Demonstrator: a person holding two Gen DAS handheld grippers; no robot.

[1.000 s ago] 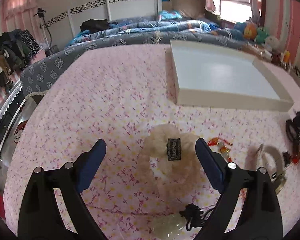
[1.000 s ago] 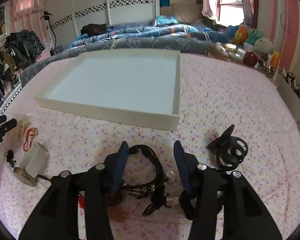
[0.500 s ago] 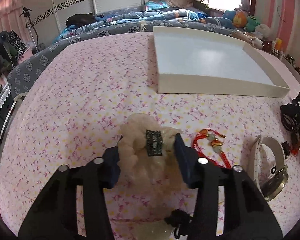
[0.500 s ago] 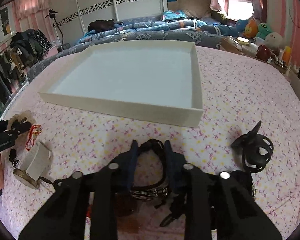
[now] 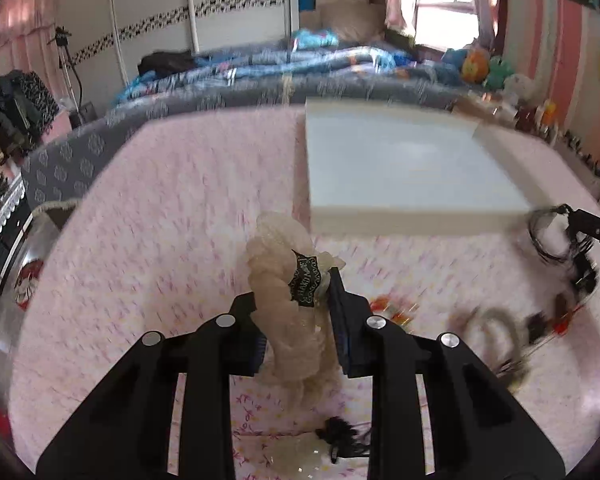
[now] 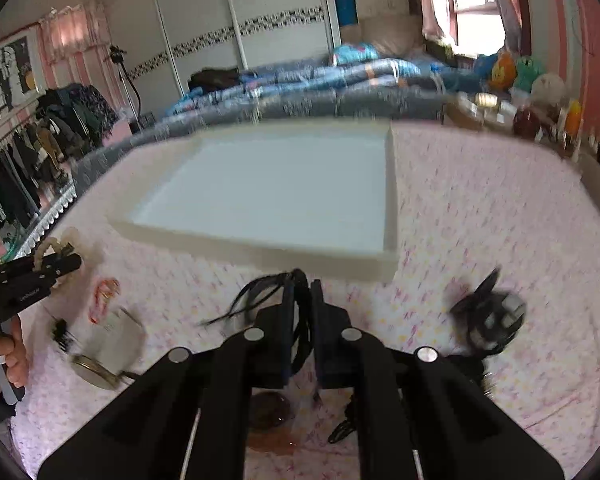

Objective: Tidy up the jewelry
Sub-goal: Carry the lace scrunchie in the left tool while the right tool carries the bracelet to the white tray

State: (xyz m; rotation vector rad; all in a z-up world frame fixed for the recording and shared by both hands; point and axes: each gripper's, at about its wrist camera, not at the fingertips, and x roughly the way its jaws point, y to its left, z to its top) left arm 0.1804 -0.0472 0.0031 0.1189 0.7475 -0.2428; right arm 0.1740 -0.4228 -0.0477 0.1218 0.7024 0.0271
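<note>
Left wrist view: the left gripper (image 5: 296, 300), low in the frame, has its fingers pressed narrow against a cream scrunchie (image 5: 290, 280) bearing a black label, held raised above the pink floral cloth (image 5: 160, 232); the white tray (image 5: 400, 172) fills the upper right, its near wall running just above and right of the scrunchie; bare cloth spreads broadly to the left as far as the table's edge; a red bracelet (image 5: 392, 310) and a blurred watch (image 5: 496, 328) lie at lower right; the right gripper enters at the right edge. Right wrist view: the right gripper (image 6: 302, 312), at lower centre, has its fingers closed narrow on a black cord necklace (image 6: 300, 320), strands trailing left, just below the tray's (image 6: 268, 184) near wall; a black hair clip (image 6: 490, 316) lies on open cloth at right; the red bracelet (image 6: 104, 296) and watch (image 6: 108, 356) lie at lower left, near the left gripper (image 6: 66, 260) holding the scrunchie at the left edge.
</note>
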